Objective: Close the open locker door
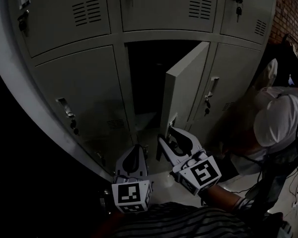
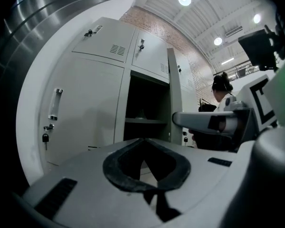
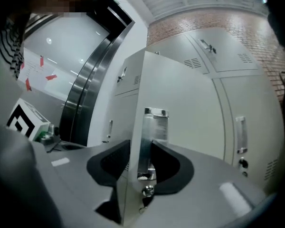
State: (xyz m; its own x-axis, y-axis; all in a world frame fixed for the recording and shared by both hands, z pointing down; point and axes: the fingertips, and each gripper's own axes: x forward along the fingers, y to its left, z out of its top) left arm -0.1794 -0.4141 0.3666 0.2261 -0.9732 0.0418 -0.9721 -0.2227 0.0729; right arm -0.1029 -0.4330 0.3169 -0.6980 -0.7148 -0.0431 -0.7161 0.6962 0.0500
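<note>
The open locker door (image 1: 186, 83) is grey and swung out toward me from the dark middle compartment (image 1: 146, 78). My right gripper (image 1: 167, 133) is closed over the door's free edge at its metal handle. In the right gripper view the door (image 3: 190, 99) runs between the jaws; one pad sits behind the edge and the other presses on the handle (image 3: 149, 137), with the right gripper (image 3: 140, 148) shut on them. My left gripper (image 1: 137, 148) hangs lower left of the door, shut and empty. In its own view the left gripper (image 2: 143, 144) faces the open compartment (image 2: 145, 108).
Closed lockers with handles and keys surround the opening on the left (image 1: 77, 98), right (image 1: 228, 78) and above (image 1: 166, 4). A person in a white shirt (image 1: 278, 123) crouches close at the right. A brick wall (image 1: 293, 9) stands behind the lockers.
</note>
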